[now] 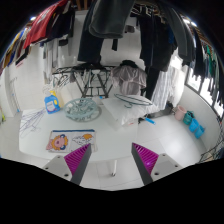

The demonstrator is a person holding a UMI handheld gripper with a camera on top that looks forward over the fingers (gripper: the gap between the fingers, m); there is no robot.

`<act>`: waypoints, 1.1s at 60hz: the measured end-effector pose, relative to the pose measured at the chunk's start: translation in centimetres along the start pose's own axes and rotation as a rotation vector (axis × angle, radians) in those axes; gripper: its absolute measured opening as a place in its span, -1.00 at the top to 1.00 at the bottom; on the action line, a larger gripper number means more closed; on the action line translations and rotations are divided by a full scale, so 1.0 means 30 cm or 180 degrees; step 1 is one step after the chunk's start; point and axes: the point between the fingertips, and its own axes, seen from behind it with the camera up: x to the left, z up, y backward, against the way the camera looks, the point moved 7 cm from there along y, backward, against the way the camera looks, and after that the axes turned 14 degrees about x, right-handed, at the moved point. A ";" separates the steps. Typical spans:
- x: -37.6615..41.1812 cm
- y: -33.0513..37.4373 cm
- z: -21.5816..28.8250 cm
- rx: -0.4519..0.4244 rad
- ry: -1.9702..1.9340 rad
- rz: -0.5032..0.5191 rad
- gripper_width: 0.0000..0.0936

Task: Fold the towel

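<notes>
My gripper [112,156] is open and empty, with its two magenta pads wide apart, low over a white table [112,135]. Only bare tabletop and a small white mark [113,170] lie between the fingers. No towel lies on the table near the fingers. A pale grey cloth [127,72] hangs over a wire rack [92,72] at the far side of the table, well beyond the fingers. I cannot tell whether it is the towel.
A printed sheet [62,142] lies just ahead of the left finger. Beyond it are a round glass dish [83,110], a blue and yellow pack [53,102] and wire hangers [30,125]. Teal items [190,122] sit at the right. Dark clothes [158,60] hang above the far edge.
</notes>
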 end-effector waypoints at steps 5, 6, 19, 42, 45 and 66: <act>0.084 0.013 0.004 0.0014 0.0103 0.0092 -0.83; 0.171 -0.007 0.008 0.0010 0.0108 0.0080 -0.82; 0.589 -0.029 -0.017 0.0045 0.0201 0.0357 -0.82; 1.220 -0.232 -0.076 -0.0041 0.0257 0.0686 -0.83; 1.271 -0.294 -0.071 -0.0068 0.0260 0.0692 -0.83; 1.487 -0.899 -0.074 -0.0016 0.0224 0.0657 -0.83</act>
